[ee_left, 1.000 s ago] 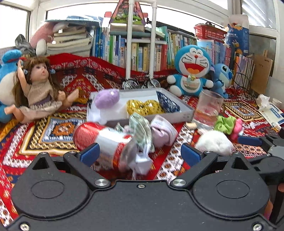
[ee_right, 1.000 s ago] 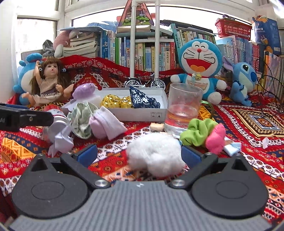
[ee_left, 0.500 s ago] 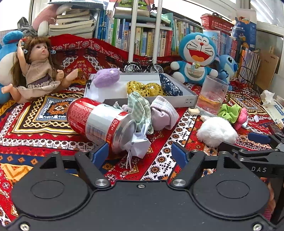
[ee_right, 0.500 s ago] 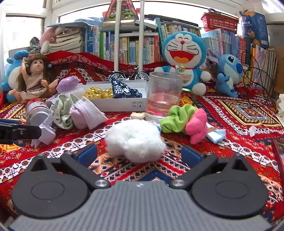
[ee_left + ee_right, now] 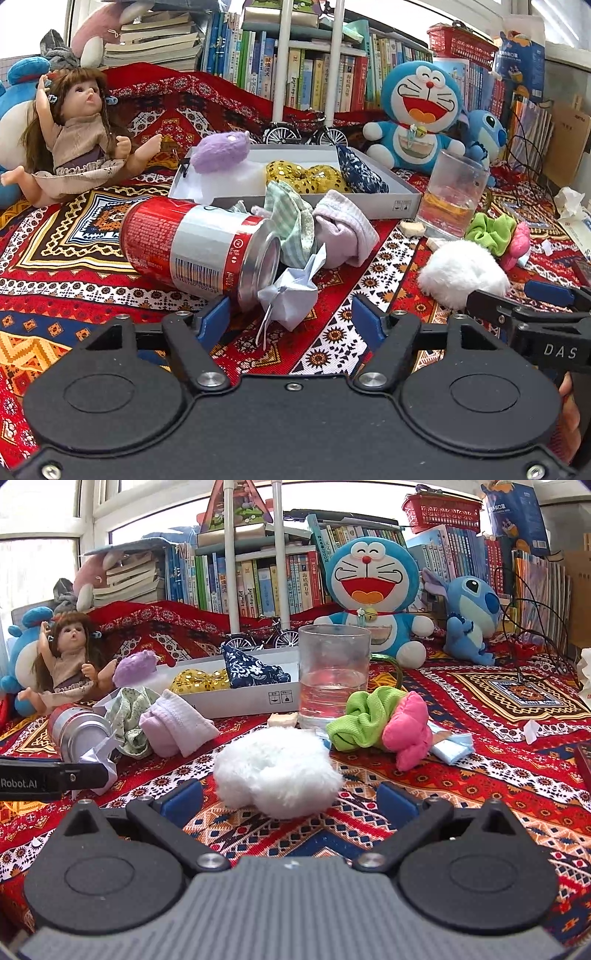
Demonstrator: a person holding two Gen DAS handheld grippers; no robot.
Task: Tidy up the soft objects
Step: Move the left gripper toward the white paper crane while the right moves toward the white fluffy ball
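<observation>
Up front in the left wrist view: left gripper (image 5: pixel 290 314) closing, jaws still apart, blue pads (image 5: pixel 364 319) either side of a white paper crane (image 5: pixel 291 295), not pressing it. Just behind, touching the crane: a red can (image 5: pixel 195 245) on its side, then a green checked cloth (image 5: pixel 290 221) and a pale pink sock (image 5: pixel 343 230) before the white tray (image 5: pixel 402 201).

Next, right wrist view: right gripper (image 5: pixel 290 803) spread wide, white fluffy scrunchie (image 5: pixel 277 771) lying on the patterned cloth (image 5: pixel 480 775) between the pads, untouched. Beyond, a glass (image 5: pixel 334 675); beside it, green scrunchie (image 5: pixel 358 720) and pink scrunchie (image 5: pixel 410 731), touching.

"DAS" and "Robot.AI" mark the hand-held grippers' sides.
</observation>
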